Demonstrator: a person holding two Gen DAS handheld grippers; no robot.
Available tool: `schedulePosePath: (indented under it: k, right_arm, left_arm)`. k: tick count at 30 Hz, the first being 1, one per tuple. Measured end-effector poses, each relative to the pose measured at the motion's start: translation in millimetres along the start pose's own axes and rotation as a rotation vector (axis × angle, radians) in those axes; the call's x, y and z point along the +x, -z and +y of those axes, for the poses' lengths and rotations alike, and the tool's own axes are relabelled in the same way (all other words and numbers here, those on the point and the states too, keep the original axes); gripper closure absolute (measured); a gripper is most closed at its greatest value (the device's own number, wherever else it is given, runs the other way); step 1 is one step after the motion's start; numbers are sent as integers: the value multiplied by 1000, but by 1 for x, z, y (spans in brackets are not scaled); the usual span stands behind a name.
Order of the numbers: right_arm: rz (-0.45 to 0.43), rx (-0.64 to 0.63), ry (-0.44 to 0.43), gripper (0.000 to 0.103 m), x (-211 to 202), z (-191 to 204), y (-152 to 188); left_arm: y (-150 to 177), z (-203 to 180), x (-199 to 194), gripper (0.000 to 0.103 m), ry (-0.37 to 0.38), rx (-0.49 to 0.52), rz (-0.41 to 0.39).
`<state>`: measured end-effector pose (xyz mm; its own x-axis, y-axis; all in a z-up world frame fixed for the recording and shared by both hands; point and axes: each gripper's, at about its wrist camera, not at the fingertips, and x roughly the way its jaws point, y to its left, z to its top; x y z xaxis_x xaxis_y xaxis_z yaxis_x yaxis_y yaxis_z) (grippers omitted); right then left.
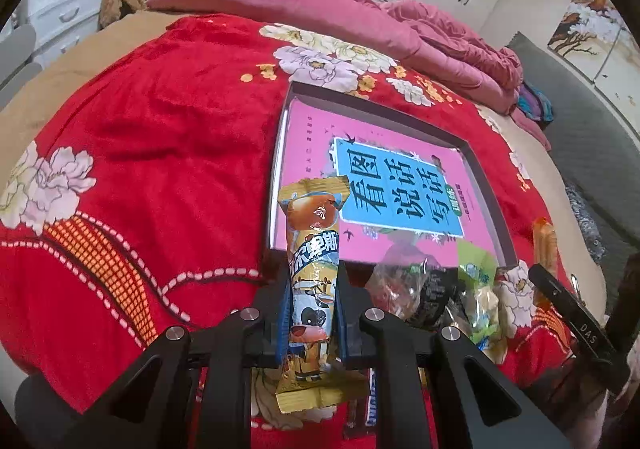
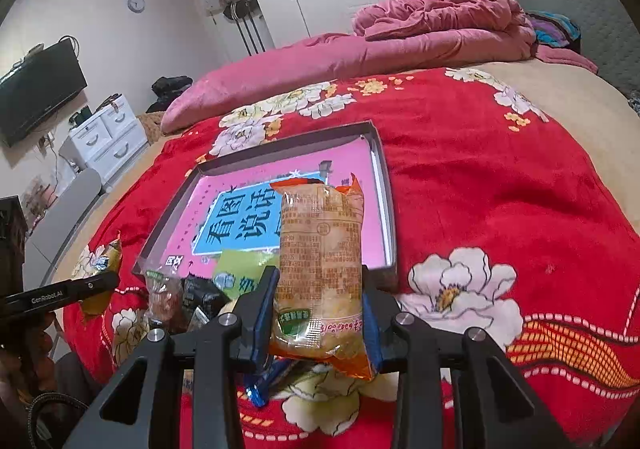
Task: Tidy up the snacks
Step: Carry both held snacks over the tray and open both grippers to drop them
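Snacks were gripped in both tools above a red floral plush blanket spread over the bed. The left gripper had its jaws clamped on a slim gold-and-blue foil snack packet printed with a cartoon cow, held upright with its top end against the near left rim of a shallow dark grey cardboard box. The right gripper had its jaws pressed against the sides of a wider translucent orange pouch of pale snack pieces, raised in front of the same box. A pink book with a blue title panel lay flat inside the box. Just beside the box's near edge sat a small heap of loose snacks: a clear crinkled wrapper, a black packet and a light green packet.
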<state>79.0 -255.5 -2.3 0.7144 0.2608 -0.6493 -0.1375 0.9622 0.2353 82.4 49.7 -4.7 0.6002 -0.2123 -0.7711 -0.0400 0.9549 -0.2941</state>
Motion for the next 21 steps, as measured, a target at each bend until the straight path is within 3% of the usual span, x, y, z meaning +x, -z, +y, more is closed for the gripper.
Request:
schedulePosePath:
  k: [21]
  right_arm:
    - [-26,-25,1,65,34,-9,-31]
  left_arm:
    - [-31,-21,32,85,-60,35,-26]
